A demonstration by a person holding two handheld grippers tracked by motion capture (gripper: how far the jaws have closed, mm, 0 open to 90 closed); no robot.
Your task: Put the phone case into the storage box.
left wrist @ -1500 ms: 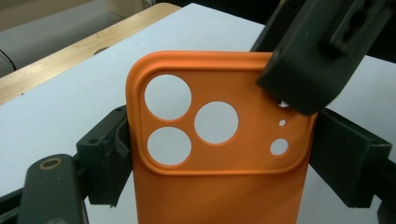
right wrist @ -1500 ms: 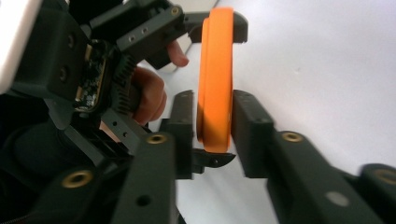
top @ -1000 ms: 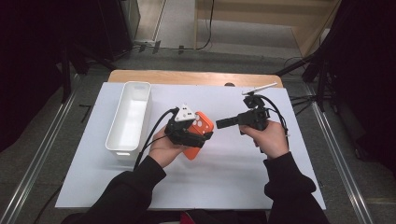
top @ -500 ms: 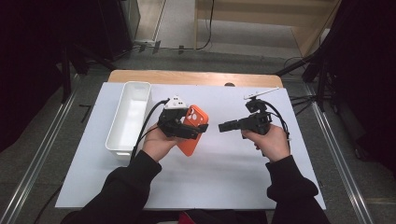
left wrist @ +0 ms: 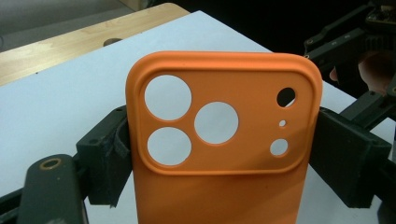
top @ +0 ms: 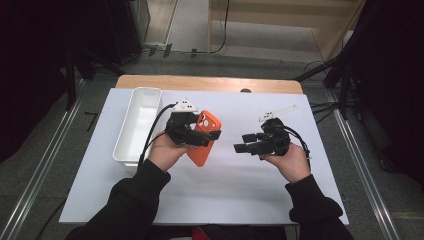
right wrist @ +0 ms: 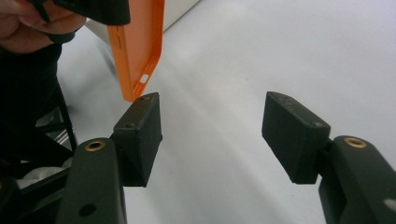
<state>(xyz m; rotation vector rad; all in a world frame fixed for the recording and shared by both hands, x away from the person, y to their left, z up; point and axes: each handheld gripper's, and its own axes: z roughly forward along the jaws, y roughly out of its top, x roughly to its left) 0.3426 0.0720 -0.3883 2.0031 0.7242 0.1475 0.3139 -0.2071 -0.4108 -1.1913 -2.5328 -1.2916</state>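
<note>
**Phone case pinched by one hand only — a loose hold could let it drop**

The left fingers (left wrist: 219, 154) pinch the orange phone case (left wrist: 224, 140) by its two long edges, just below the camera cut-outs; the pads press on both sides. In the high view the case (top: 202, 142) sits lifted above the white tabletop (top: 240, 195), tilted, with its lower end hanging free toward 6 o'clock of the left gripper (top: 192, 131).

The right fingers (right wrist: 212, 135) stand spread with nothing between them, and have just been opening. They sit at about 3 o'clock of the case, apart from it.

The risks, as I judge them:
- The case is soft and thin — squeezed at one end only, it may bow and pop out.
- The right gripper (top: 252, 146), closing in again, could knock the free corner and twist the case.
- A swing toward the white tray (top: 131, 145) at 9 o'clock could catch its rim.
</note>
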